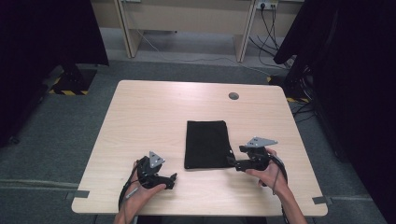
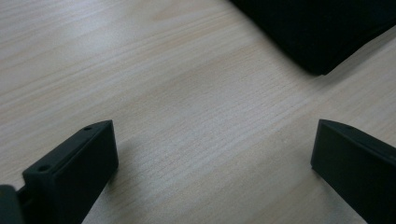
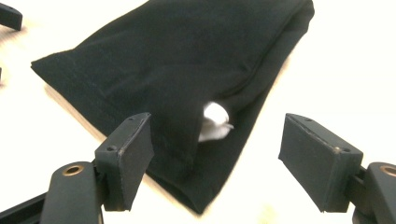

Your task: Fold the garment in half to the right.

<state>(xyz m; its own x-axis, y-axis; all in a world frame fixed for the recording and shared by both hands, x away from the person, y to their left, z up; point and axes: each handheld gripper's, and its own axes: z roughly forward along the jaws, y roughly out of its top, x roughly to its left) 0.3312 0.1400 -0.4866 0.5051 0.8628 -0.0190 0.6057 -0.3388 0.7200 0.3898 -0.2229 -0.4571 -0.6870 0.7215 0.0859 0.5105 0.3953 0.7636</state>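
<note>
A light wooden table (image 1: 140, 121) carries a folded black cloth (image 1: 207, 143), lying flat a little right of centre, its long side running away from the person. A small white tag (image 3: 214, 122) peeks from between its layers near the right near corner; in the high view it shows as a pale speck on the cloth's right edge.

The left gripper (image 1: 172, 179) rests low over the near left part of the table, held in the person's left hand (image 1: 144, 191), and points right, towards the cloth's near left corner. It sits near that corner but apart from it. In the left gripper view its jaws stand wide apart with bare wood between them, holding nothing, and the cloth's corner lies ahead at the upper right.

The right gripper (image 1: 232, 162) is held in the right hand (image 1: 267, 173) just beside the cloth's near right corner, pointing left. In the right gripper view (image 3: 217, 163) its jaws are spread wide, and the cloth's corner with the tag lies between and just ahead of them. They grip nothing.

A round grey cable port (image 1: 233, 96) is set into the far side of the table.
</note>
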